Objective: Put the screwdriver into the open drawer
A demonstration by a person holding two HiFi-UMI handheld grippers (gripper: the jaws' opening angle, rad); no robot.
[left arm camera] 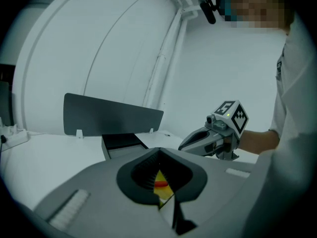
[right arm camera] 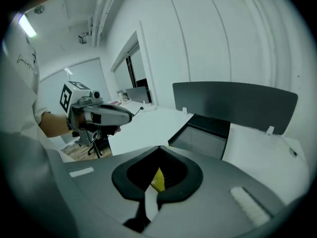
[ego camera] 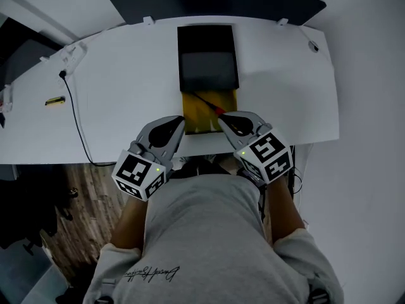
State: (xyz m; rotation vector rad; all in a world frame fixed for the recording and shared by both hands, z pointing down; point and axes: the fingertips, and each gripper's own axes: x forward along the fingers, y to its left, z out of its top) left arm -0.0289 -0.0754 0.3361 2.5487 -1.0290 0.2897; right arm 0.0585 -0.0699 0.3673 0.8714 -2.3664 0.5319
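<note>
- One white counter (ego camera: pixel 126 94) fills most of the head view; a dark panel (ego camera: pixel 215 2) stands upright along its far edge
- One person's grey shirt (ego camera: pixel 209 233) takes up the lower part of that view, with wooden floor (ego camera: pixel 76 201) to its left
- One dark box (ego camera: pixel 207 56) sits on the middle of the counter; its drawer (ego camera: pixel 197 116) is pulled out toward the person, yellow inside
- Two grippers hang side by side at the near end of the drawer, each carrying a marker cube; the left gripper (ego camera: pixel 181 121) points at the drawer's near left corner, its jaws pressed together with nothing between them; the right gripper (ego camera: pixel 221 116) points at the near right corner, its jaws likewise pressed together and holding nothing
- One screwdriver (ego camera: pixel 207 102) lies slantwise in the open drawer; its dark shaft points toward the box, its red handle lies at the near right, just beside the right gripper's tip
- One black cable (ego camera: pixel 74 116) trails across the left of the counter; a small yellow item (ego camera: pixel 55 101) lies just beside it
</note>
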